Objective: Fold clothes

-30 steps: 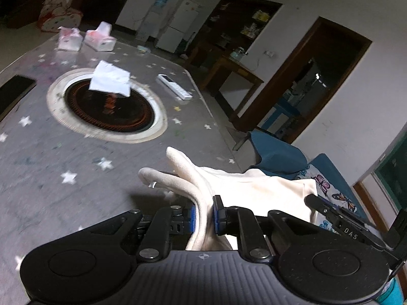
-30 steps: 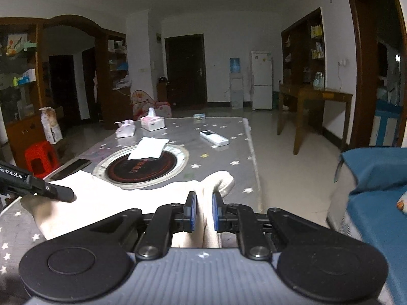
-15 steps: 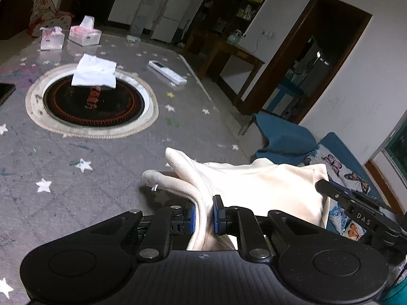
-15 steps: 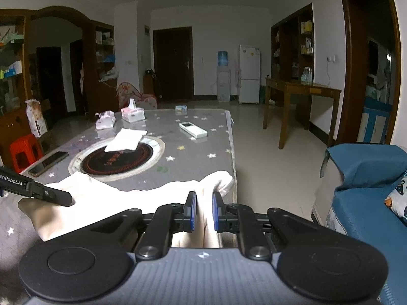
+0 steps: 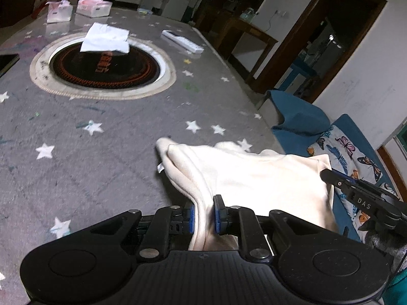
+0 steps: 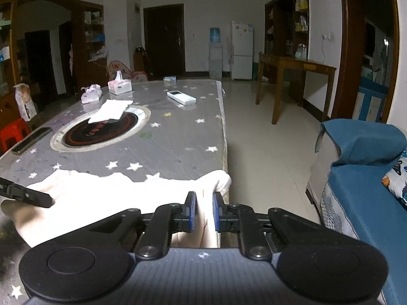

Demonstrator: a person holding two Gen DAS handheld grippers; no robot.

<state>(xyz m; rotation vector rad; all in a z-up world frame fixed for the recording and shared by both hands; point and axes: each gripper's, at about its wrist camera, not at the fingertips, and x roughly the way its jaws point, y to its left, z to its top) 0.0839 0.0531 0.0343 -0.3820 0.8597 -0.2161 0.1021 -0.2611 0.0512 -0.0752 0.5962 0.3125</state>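
Two hand-held grippers, left hand-held gripper (image 5: pixel 204 213) and right hand-held gripper (image 6: pixel 203 211), each pinch an edge of the cream garment (image 5: pixel 254 178) spread over the worktop (image 5: pixel 114 132) near edge; it looks soft, light and limp, best held at corners.

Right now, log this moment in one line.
left gripper: shut on cream garment | right gripper: shut on garment | over table
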